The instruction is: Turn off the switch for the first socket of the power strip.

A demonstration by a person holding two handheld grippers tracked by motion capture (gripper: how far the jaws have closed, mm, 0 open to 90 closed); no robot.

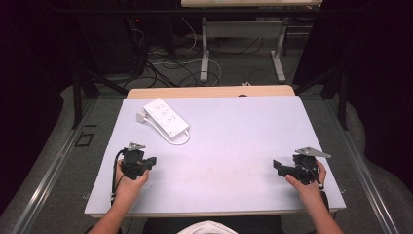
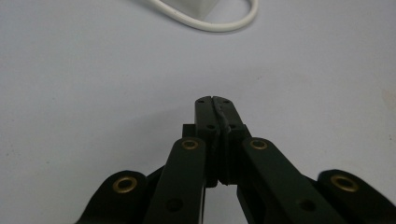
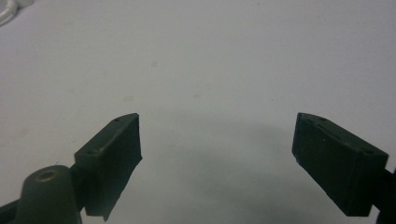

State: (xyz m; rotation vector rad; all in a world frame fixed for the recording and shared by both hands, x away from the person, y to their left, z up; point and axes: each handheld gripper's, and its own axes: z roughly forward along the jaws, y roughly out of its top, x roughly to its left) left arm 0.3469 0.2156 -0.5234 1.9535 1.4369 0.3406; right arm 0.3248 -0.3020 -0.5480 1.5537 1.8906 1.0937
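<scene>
Left hand-held gripper (image 1: 153, 160): rests low on the pale grey tabletop (image 1: 234, 136), held in the person's left hand (image 1: 127, 184). In the left gripper view (image 2: 215, 100) its two black jaws meet tip to tip, closed on nothing.

Thing to be handled: white oblong plastic power strip (image 1: 166, 117), lying flat and askew, ahead of the left hand-held gripper and slightly to its right, well apart from it. It is far off to the left of the right hand-held gripper.

Look of the strip: glossy white housing with rows of sockets on its upper face. A white plug sits at its far end, and its white round cord (image 1: 176, 141) curls in a loop at the near end. That loop (image 2: 224, 25) lies straight ahead of the shut jaws.

Step in hand (judged): the approach to the strip, with no contact made yet.

How to do it well (judged): spread the left jaws before moving in. Come at the housing across its narrow width, not its length. Keep the tips clear of the cord loop, which could snag or drag the strip. Grip near the middle so that the strip does not swing.

Right hand-held gripper (image 1: 275, 165): near the right edge of the tabletop, pointing inward. In the right gripper view (image 3: 217, 154) its jaws stand wide apart over bare surface, holding nothing.

Use of the right side (judged): free to steady the cord or the far end.
</scene>
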